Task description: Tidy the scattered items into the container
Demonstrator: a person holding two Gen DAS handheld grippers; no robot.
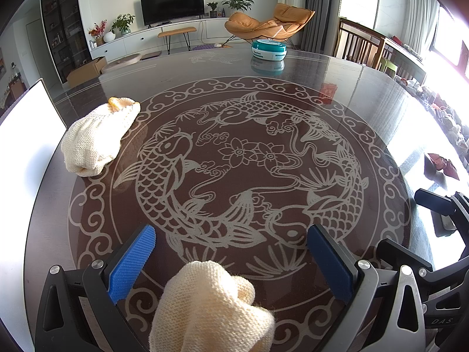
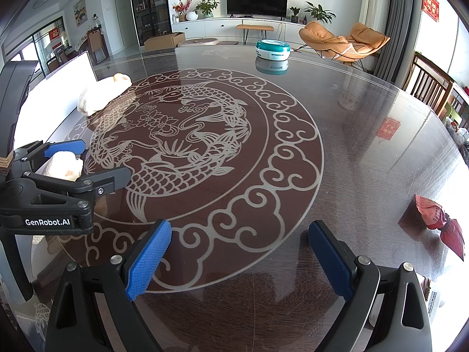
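The left gripper (image 1: 231,252) is spread wide, a cream glove (image 1: 211,305) bunched between its pads at bottom centre, untouched. A second glove (image 1: 96,135) lies upper left, beside the white container (image 1: 29,135). The right gripper (image 2: 239,249) gapes empty, farther off.

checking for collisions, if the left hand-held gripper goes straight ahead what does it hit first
The cream knitted cloth lying between the open left hand-held gripper fingers; beyond it bare glass table, with the teal tub near the far edge.

The cream knitted cloth (image 1: 211,308) between the left gripper's (image 1: 231,252) spread fingers runs off the bottom edge. Right of the right gripper (image 2: 239,249), a red packet (image 2: 439,220) is cropped, print illegible.
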